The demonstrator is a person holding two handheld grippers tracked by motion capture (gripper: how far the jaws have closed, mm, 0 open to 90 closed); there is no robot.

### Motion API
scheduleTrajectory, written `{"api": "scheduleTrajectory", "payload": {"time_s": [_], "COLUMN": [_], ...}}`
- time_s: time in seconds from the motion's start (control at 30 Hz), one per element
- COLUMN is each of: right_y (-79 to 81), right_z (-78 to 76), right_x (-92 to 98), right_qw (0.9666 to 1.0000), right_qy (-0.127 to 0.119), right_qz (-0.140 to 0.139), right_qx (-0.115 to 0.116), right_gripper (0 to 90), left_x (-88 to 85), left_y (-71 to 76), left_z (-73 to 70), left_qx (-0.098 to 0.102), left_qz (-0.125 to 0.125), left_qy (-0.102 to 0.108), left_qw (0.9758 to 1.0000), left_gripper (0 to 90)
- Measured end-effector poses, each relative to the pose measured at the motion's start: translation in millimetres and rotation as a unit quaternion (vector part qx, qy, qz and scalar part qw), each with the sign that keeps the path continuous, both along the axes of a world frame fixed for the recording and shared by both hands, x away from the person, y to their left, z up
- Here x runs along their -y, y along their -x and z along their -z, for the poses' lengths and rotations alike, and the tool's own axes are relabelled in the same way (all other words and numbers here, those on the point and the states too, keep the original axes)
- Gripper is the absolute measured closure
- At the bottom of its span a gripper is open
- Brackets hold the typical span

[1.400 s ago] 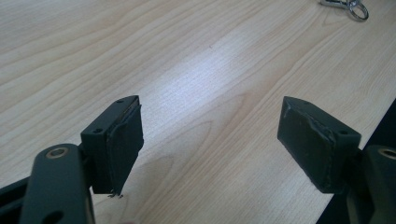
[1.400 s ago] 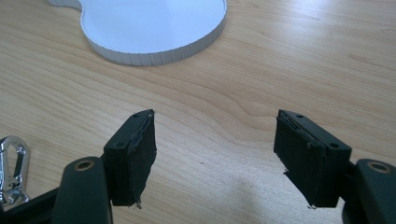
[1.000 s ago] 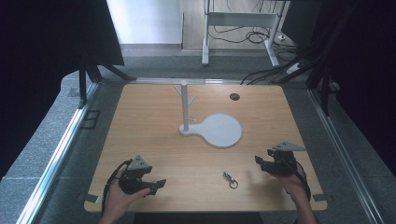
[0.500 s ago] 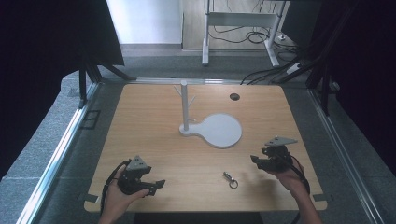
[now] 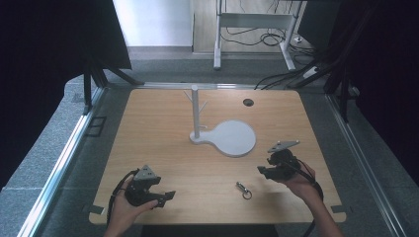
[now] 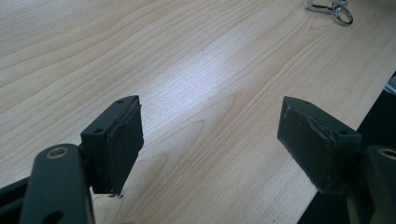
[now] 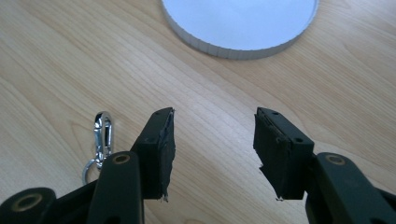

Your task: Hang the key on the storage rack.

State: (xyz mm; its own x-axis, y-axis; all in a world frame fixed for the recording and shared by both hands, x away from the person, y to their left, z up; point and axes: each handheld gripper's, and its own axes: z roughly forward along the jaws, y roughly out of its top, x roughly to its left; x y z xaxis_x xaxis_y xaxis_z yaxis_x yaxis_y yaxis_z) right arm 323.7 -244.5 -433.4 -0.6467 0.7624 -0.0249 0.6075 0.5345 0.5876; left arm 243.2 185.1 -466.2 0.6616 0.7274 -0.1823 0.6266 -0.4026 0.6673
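**Small clip, wide tongs, near edge close by**

Pale wood counter [image 5: 163, 133], with a white stand [image 5: 196, 114] on a round base [image 5: 236, 138] at its middle. A metal clip with a ring [image 5: 243, 189] lies near the near edge, right of centre, touching nothing. The right tongs [image 5: 264, 170] hang open and empty, just right of the clip; the left tongs [image 5: 165, 198] sit open and empty at the near left, well apart from it.

The clip is low, shiny and small: pads closing off-centre would likely skid it toward the near edge or pinch only the ring, leaving it dangling.

Against the earlier frames, the right tongs have moved left toward the clip; the left tongs and clip lie as before.
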Motion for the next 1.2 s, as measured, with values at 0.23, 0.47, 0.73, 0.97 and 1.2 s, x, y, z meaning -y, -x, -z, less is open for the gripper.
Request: {"api": "scheduleTrajectory", "payload": {"time_s": [0.23,0.47,0.73,0.97,1.2], "right_y": [-1.1,1.6,2.9,7.4,12.4], "right_z": [0.0,-2.0,4.0,9.9,17.1], "right_x": [-7.6,-18.8,-37.6,-52.3,-60.1], "right_qw": [0.9999,0.9994,0.9967,0.9941,0.9914], "right_qy": [0.011,0.018,0.033,0.046,0.059], "right_qz": [-0.005,-0.017,-0.050,-0.069,-0.084], "right_qx": [-0.012,-0.024,-0.055,-0.069,-0.081], "right_gripper": [49.9,52.3,56.1,56.7,57.5], "left_x": [-0.2,-1.4,-0.3,0.7,1.1], "left_y": [-0.6,1.2,-1.5,0.3,0.8], "left_z": [0.8,-2.2,2.6,0.2,-0.5], "left_qx": [-0.002,0.003,-0.005,-0.001,0.000], "left_qz": [-0.004,-0.001,0.000,0.002,0.002], "left_qy": [0.000,0.004,0.000,0.000,0.000], "left_qw": [1.0000,1.0000,1.0000,1.0000,1.0000], "left_gripper": [23.0,23.0,22.9,22.9,22.9]}}
